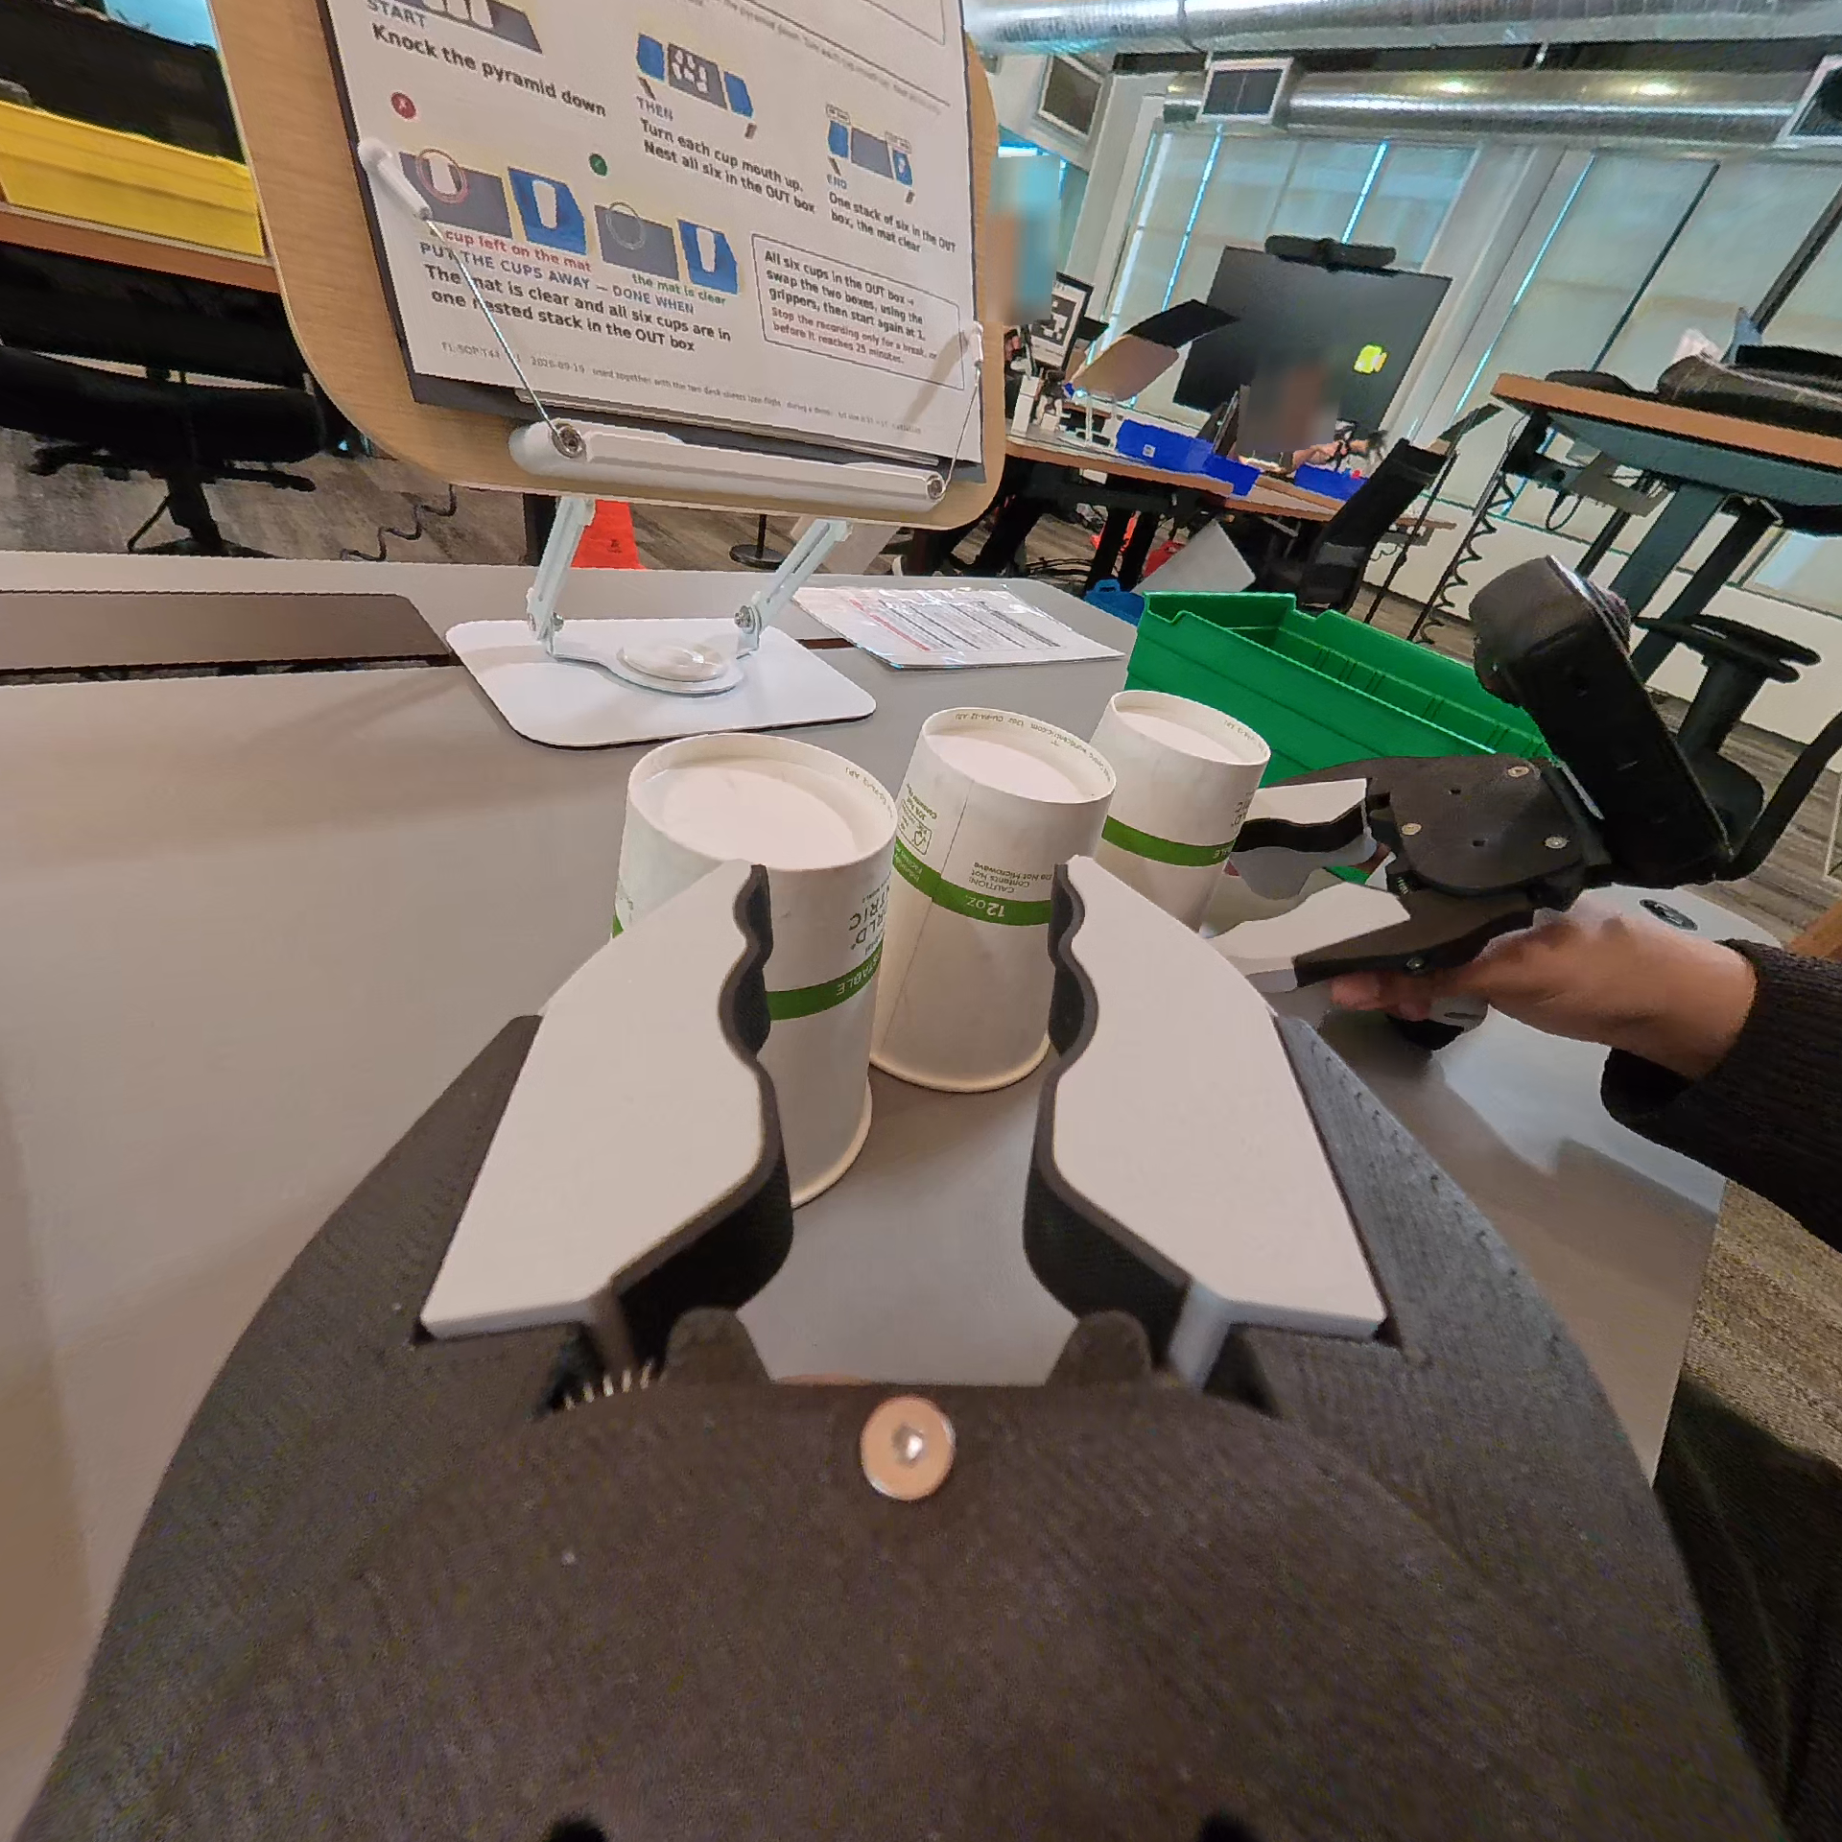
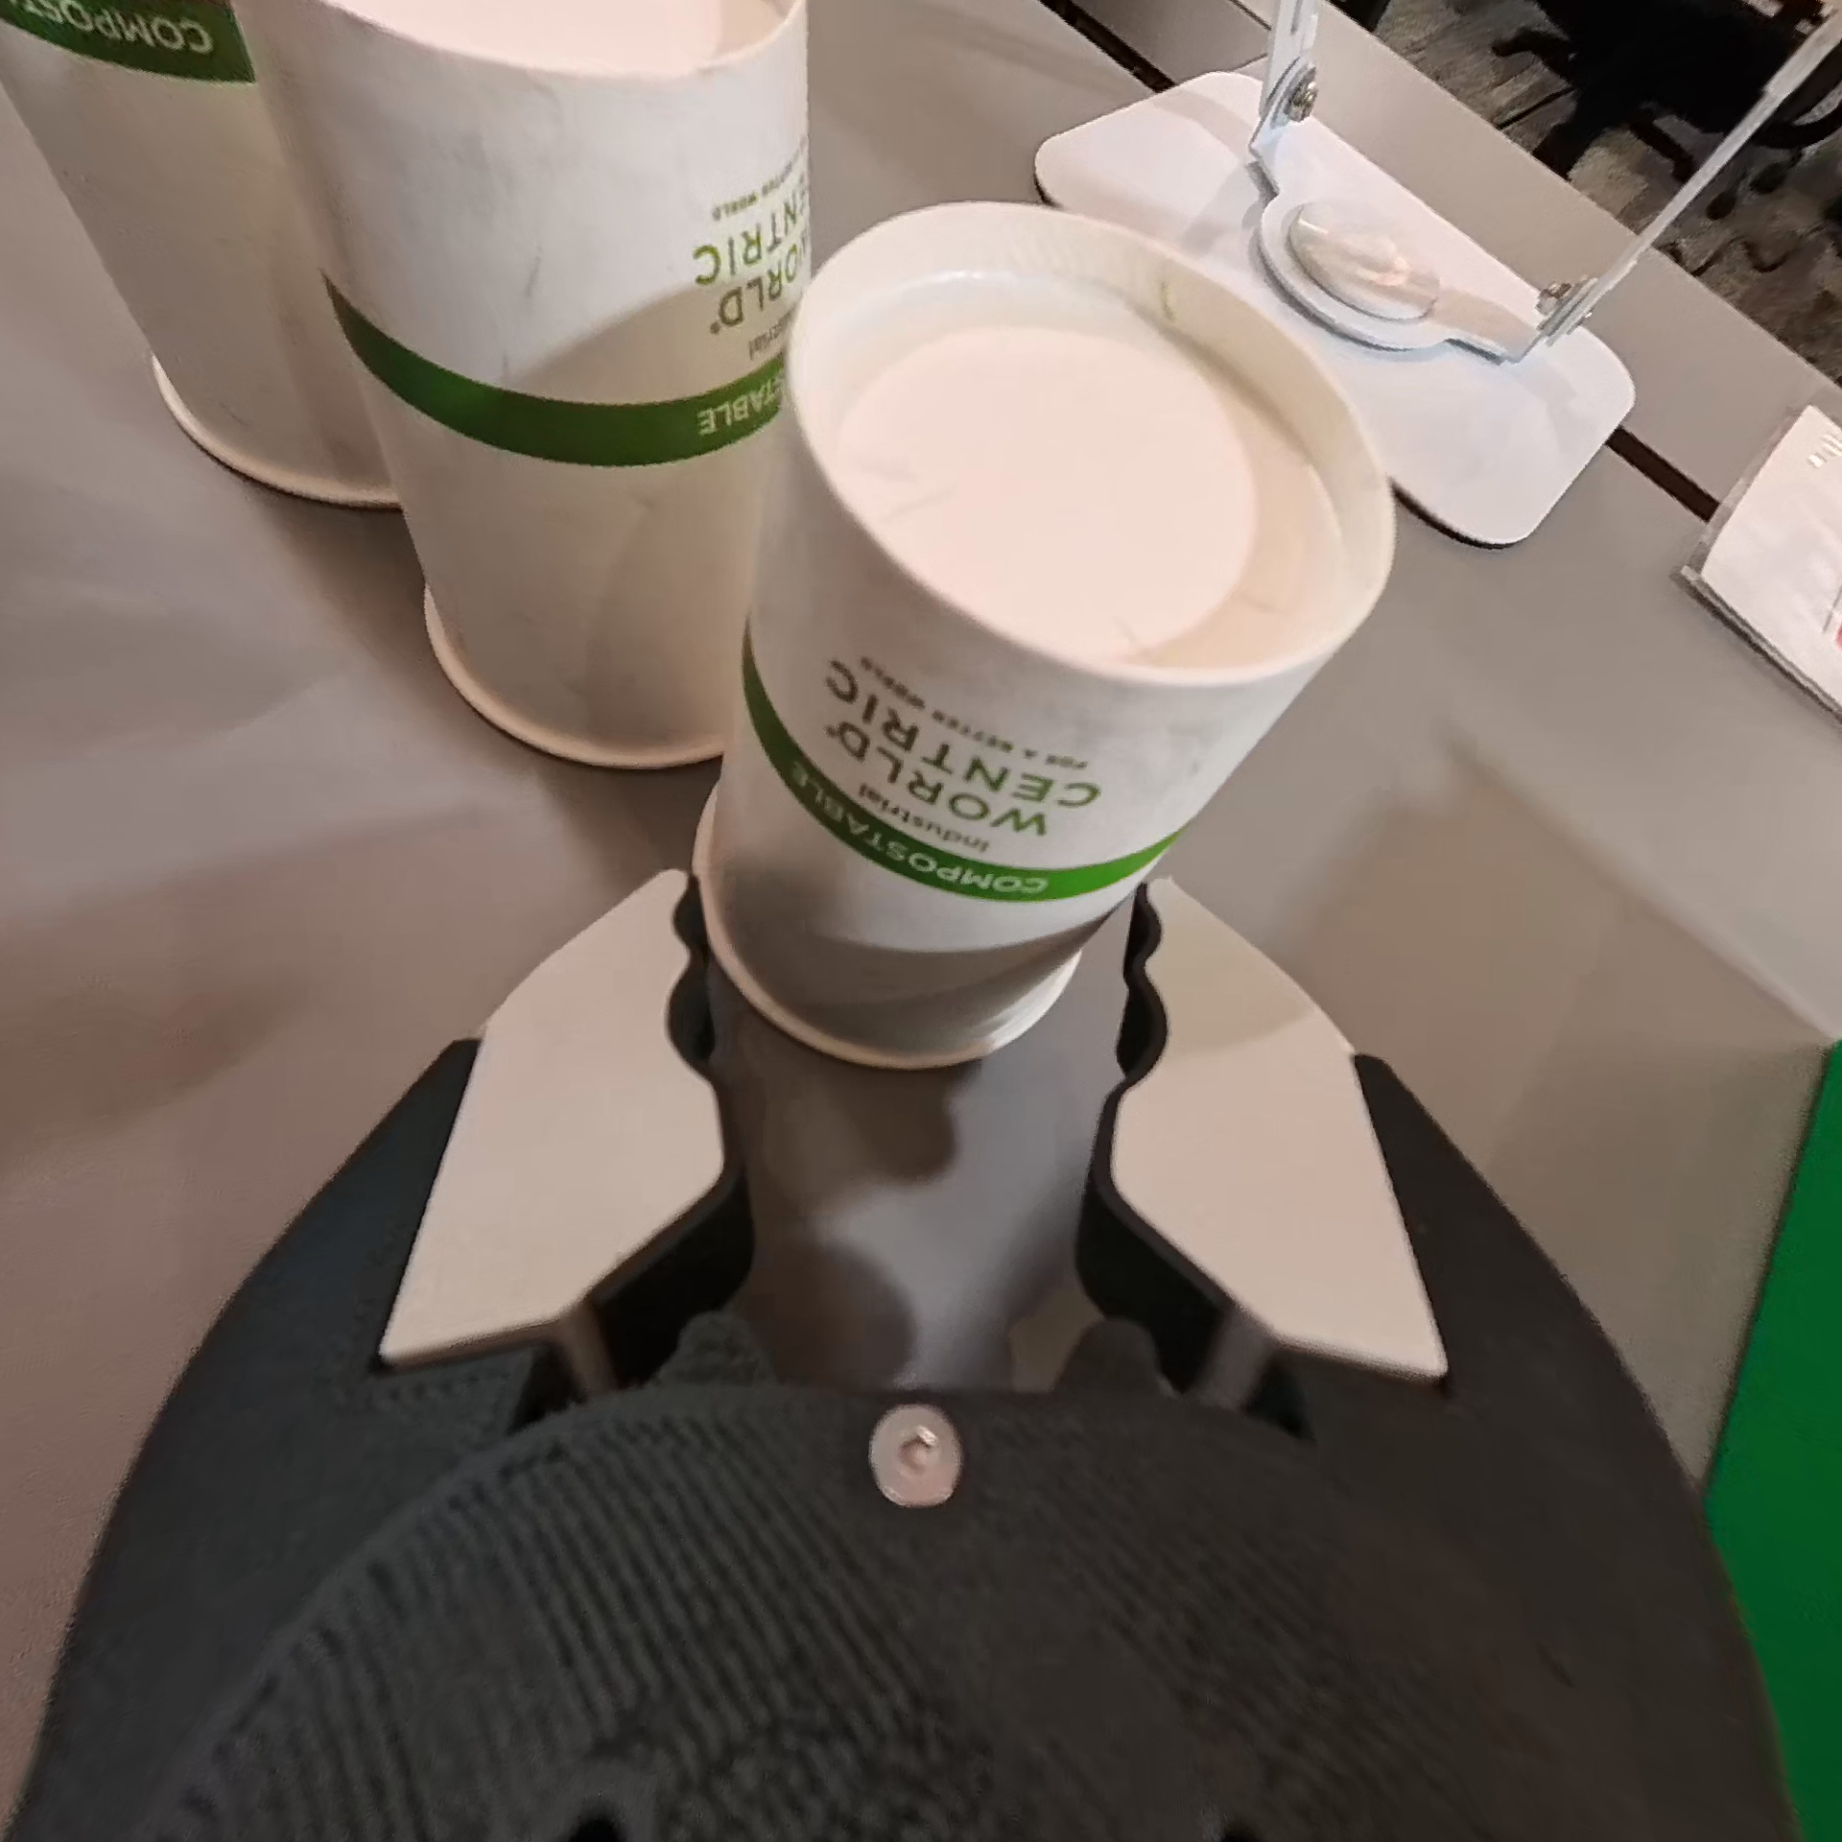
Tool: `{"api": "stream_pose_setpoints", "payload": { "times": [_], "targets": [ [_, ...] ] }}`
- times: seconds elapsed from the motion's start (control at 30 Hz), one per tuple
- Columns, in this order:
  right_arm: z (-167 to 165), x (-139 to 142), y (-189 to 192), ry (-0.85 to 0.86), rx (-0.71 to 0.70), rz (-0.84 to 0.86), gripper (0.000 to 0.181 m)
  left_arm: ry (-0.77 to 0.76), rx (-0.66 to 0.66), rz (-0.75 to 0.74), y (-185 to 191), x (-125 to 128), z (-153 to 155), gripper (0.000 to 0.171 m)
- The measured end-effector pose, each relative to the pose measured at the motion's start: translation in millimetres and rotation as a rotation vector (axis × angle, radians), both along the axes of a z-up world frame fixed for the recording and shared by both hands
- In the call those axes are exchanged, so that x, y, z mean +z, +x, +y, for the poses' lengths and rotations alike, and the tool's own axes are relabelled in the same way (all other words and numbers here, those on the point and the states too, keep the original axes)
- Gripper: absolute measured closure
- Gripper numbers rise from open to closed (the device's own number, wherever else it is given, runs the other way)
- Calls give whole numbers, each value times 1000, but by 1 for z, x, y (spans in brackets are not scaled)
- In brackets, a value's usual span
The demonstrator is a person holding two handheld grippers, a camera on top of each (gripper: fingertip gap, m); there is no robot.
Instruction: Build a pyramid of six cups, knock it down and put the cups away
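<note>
Standing mouth-down in a row on the grey surface [image 1: 249, 897] are three white cups with green bands. The left tongs [image 1: 907, 957] gape wide, empty, just before the left cup [image 1: 787, 897] and middle cup [image 1: 982, 877]. The right tongs [image 2: 912, 947] are spread wide around the right cup's [image 2: 1047, 598] rim; contact unclear. A green bin [image 1: 1326, 678] sits beyond.
</note>
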State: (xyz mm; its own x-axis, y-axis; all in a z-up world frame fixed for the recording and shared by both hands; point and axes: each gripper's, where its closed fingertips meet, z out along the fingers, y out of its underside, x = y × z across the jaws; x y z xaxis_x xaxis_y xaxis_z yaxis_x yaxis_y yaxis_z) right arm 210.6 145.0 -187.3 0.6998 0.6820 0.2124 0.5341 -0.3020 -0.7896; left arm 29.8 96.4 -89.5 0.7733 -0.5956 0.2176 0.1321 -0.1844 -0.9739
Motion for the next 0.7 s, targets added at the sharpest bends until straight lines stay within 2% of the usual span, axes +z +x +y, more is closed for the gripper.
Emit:
{"api": "stream_pose_setpoints", "payload": {
  "times": [0.17,0.37,0.47,0.6,0.7],
  "targets": [
    [-11,6,-9,-43,9,79,92,0,1,-15,-1,2,0,117],
    [-7,5,0,-9,-22,15,85,3,18,-24,-6,4,2,117],
    [-3,6,6,-28,-43,43,85,17,33,-22,-10,7,3,117],
    [1,18,13,-20,-71,128,85,66,83,-37,-25,21,3,117],
    [6,29,18,-1,-96,213,87,123,117,-88,-48,43,1,116]
  ]
}}
